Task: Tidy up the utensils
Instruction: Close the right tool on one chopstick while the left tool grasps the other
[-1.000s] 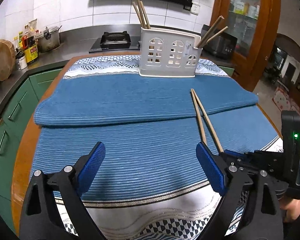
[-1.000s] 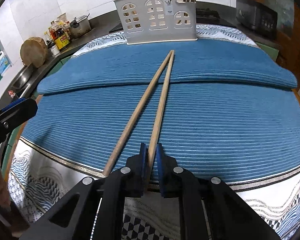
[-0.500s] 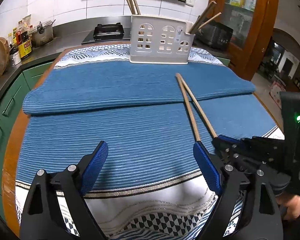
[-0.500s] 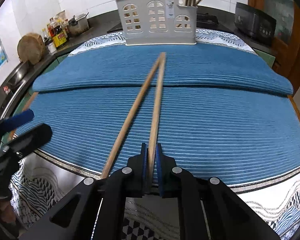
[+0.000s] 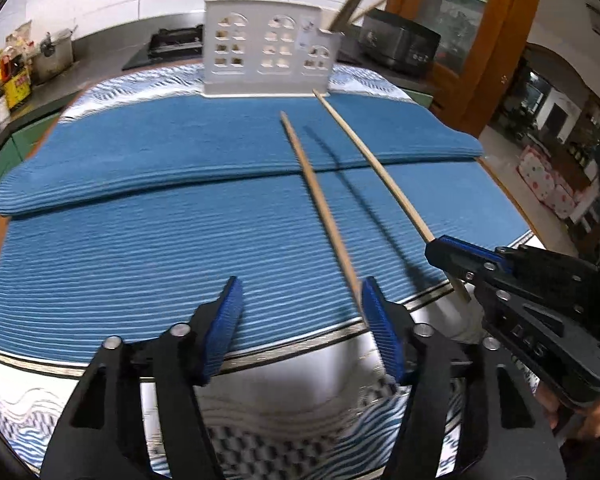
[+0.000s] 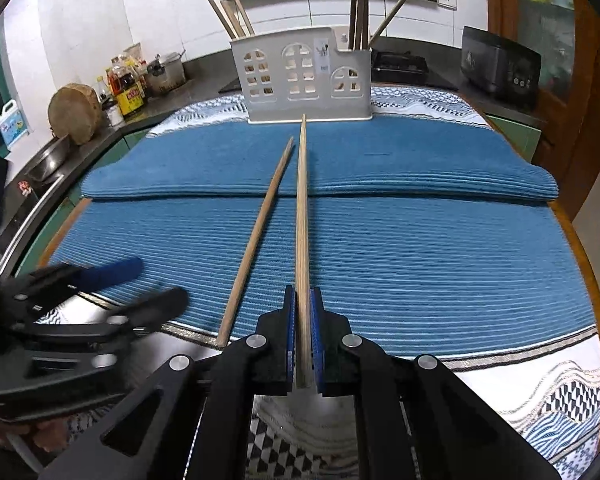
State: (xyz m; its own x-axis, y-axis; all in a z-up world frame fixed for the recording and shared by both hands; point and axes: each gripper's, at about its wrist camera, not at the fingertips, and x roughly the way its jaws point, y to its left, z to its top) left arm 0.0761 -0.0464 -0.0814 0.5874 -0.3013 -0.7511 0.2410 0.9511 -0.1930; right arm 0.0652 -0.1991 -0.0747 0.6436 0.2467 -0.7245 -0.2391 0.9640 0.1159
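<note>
The right gripper [image 6: 303,336] has its blue fingers [image 6: 287,332] pressed tight on the near end of 1 wooden chopstick [image 6: 301,216], which runs straight ahead from the fingers with its far tip pointing at the base of the white utensil holder [image 6: 300,80]. From the left wrist view the same gripper [image 5: 444,256] shows at the right edge, the held chopstick [image 5: 372,164] slanting up from it toward the holder [image 5: 268,56].

The second chopstick [image 6: 256,236] lies just left of the held one, its near end at the pale border of the cloth and its far tip close beside the held stick, the 2 apart along their length. In the left wrist view this loose chopstick [image 5: 320,208] reaches down to the inner face of the right-hand finger [image 5: 380,332] of the left gripper [image 5: 300,312]. That gripper's fingers stand at a middling gap and are closing, with the near end of the loose stick between them (blur hides whether the pad yet presses on it).

The holder stands upright at the far edge of the worktop, on a blue ribbed mat [image 6: 420,248] folded over itself at the back. More chopsticks [image 6: 232,16] lean out of its left compartment and others [image 6: 360,4] out of its right.
</note>
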